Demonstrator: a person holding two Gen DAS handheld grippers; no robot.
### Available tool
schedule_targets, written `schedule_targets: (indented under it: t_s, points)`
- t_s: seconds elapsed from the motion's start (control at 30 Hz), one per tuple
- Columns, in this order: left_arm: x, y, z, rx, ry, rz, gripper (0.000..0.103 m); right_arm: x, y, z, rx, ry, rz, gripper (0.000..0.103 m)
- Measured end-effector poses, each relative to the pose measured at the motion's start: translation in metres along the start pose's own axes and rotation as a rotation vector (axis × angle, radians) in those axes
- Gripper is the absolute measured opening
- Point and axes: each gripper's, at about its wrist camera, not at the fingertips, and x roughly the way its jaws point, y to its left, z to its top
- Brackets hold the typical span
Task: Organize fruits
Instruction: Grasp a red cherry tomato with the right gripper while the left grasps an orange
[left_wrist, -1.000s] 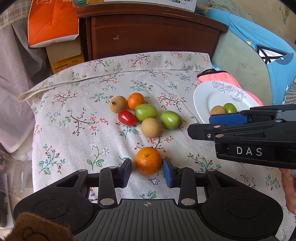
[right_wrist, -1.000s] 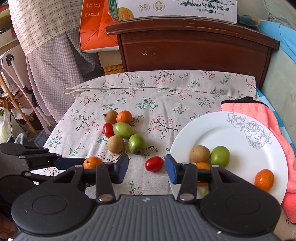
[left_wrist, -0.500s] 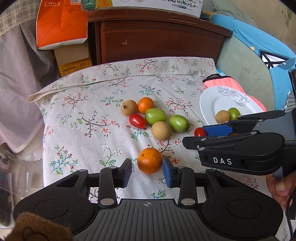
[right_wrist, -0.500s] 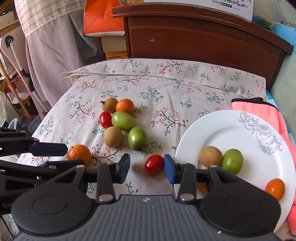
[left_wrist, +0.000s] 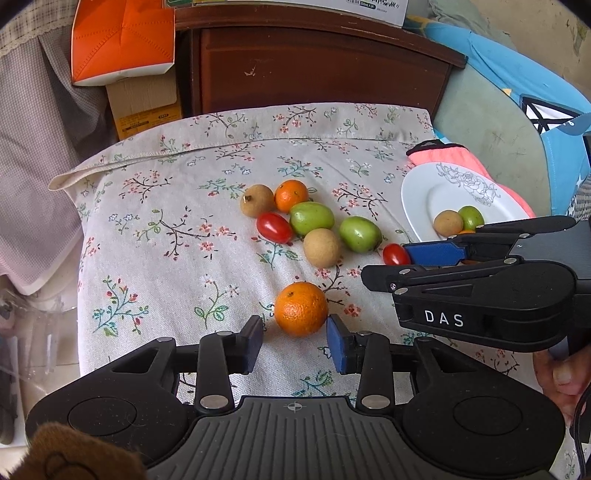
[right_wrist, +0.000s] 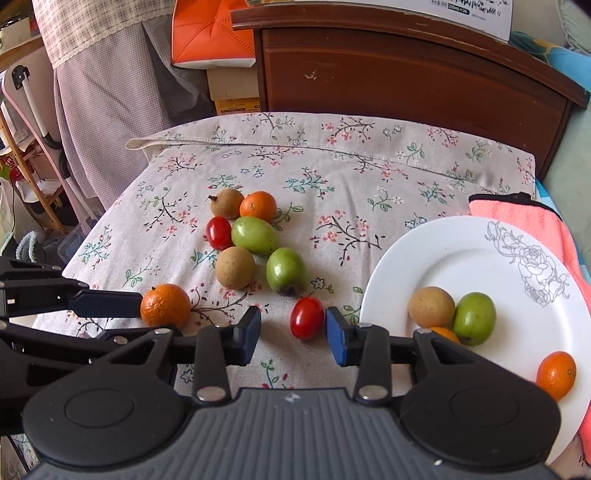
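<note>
Two grabs are lined up at once. In the left wrist view the left gripper (left_wrist: 294, 339) sits at the bottom middle of the frame w/ jaws spread wide, and the big orange (left_wrist: 301, 308) lies just ahead of the tips, a bit toward the right blue pad, nearly touching it; the left pad is apart from it. The orange is round, so no long axis to match. In the right wrist view the right gripper (right_wrist: 292, 334) is also spread, and the small red tomato (right_wrist: 306, 317) lies in the gap, closer to the right pad, not pinched yet. Its long axis runs up and down in the frame, tilted a little, so the jaws would close across its short side, which looks good. The white plate (right_wrist: 436, 243) is at the right of that frame, just beside the tomato, w/ some fruits on it already. The right gripper is much nearer the plate. More fruits (right_wrist: 255, 236) wait in a bunch at frame middle on the flower cloth (right_wrist: 332, 166).
</note>
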Motion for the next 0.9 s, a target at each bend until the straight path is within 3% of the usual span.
schedule_targets:
  t_s: [0.07,0.23,0.5,0.9]
  points:
    - [0.000,-0.001,0.000,0.000,-0.004,-0.008,0.034,0.000,0.001,0.000,0.000,-0.003,-0.010,0.037]
    - [0.001,-0.001,0.000,-0.007,-0.014,-0.027,0.028,0.000,-0.003,0.000,0.019,-0.012,-0.034,0.020]
    - [-0.003,-0.001,0.003,-0.016,-0.029,-0.023,0.027,-0.007,-0.006,0.000,0.045,-0.023,-0.018,0.019]
    - [-0.019,-0.006,0.016,-0.021,-0.108,-0.033,0.024,-0.039,-0.015,0.008,0.080,-0.109,0.009,0.019]
